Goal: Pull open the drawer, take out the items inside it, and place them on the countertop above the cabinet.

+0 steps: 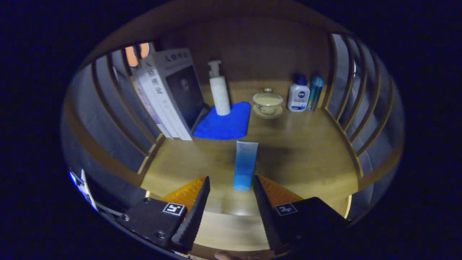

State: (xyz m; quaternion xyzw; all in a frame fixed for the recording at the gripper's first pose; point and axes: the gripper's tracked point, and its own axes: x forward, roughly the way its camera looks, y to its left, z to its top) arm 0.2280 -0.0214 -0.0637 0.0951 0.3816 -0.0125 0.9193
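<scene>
A blue-and-white tube stands cap down on the wooden countertop, just ahead of my fingertips and a little right of the middle of the gap. My gripper is open, its fingers apart, with nothing pressed between them. The tube stands free of both fingers.
Leaning books stand at the left beside a blue cloth bearing a white pump bottle. A lidded cup on a saucer, a white bottle and a teal bottle sit at the back. Slatted wooden rails flank both sides.
</scene>
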